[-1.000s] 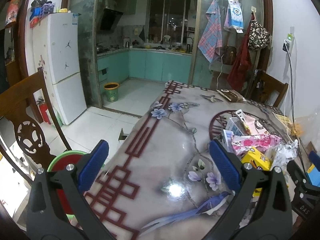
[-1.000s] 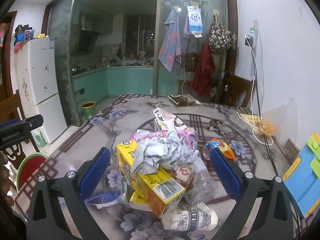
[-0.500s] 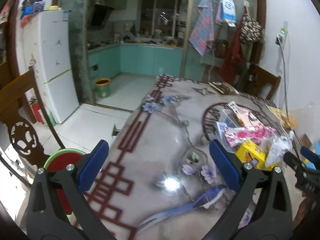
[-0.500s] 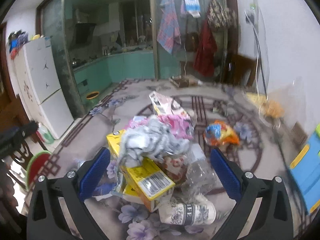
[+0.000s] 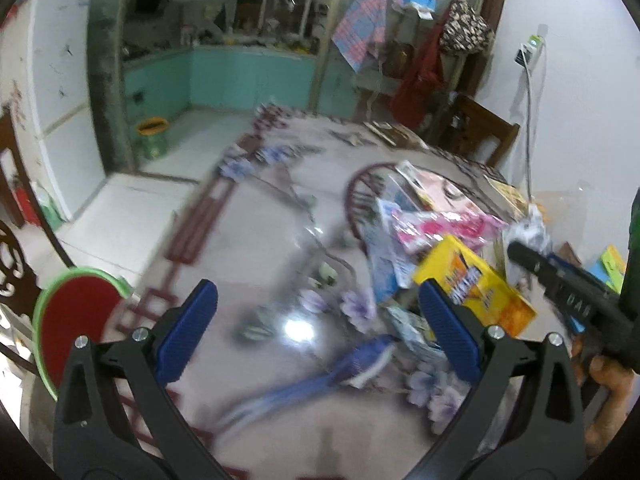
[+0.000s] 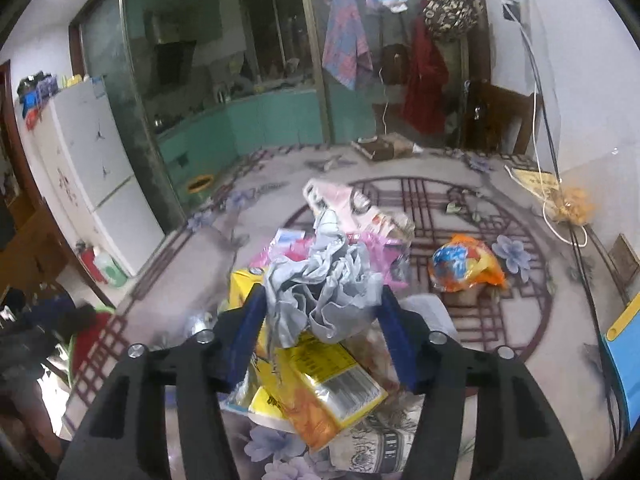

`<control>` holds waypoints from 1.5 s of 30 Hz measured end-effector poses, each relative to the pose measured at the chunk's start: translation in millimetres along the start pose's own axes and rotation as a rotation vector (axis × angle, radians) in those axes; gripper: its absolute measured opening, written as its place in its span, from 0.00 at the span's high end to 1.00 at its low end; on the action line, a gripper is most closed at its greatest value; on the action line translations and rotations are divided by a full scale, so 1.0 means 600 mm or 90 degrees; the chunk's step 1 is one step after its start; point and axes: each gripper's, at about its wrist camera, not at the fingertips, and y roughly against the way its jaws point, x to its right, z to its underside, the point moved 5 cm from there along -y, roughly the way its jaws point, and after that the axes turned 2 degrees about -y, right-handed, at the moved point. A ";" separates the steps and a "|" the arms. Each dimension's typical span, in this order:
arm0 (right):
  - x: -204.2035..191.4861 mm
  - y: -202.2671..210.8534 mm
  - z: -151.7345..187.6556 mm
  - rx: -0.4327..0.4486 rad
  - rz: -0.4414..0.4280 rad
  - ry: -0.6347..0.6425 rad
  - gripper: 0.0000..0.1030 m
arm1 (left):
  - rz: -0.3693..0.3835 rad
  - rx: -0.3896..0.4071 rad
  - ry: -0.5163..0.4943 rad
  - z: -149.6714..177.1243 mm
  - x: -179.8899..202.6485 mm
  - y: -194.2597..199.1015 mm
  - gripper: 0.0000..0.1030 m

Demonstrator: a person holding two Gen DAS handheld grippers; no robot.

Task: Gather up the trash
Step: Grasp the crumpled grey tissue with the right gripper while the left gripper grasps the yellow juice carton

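A heap of trash lies on the flowered table: a crumpled grey wrapper on top, a yellow carton, pink packets, a patterned paper cup and an orange snack bag. My right gripper has its jaws narrowed around the grey wrapper, pads touching its sides. My left gripper is open and empty over bare table left of the heap; the yellow carton lies just beyond its right finger.
A red bin with a green rim stands on the floor left of the table, beside a wooden chair. A blue and yellow box lies at the table's right edge. A cable runs along the right wall.
My right gripper has moved forward and down onto the heap and closed from wide open onto the grey wrapper. My left gripper has swung right toward the heap, still open.
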 end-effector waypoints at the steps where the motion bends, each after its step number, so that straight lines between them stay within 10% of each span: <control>1: 0.005 0.007 -0.003 0.007 -0.009 -0.012 0.48 | 0.011 -0.013 0.004 0.003 0.009 -0.009 0.04; 13: 0.111 0.095 -0.035 0.066 0.004 -0.117 0.47 | 0.122 -0.125 0.116 0.012 0.153 -0.118 0.04; 23: 0.139 0.102 -0.030 0.059 0.001 -0.138 0.47 | 0.055 -0.190 0.150 0.011 0.215 -0.193 0.04; 41: 0.123 0.092 -0.028 0.043 0.009 -0.116 0.45 | 0.138 -0.303 0.289 0.046 0.224 -0.227 0.04; 45: 0.123 0.092 -0.030 0.043 0.007 -0.114 0.45 | 0.186 -0.273 0.283 0.034 0.232 -0.227 0.36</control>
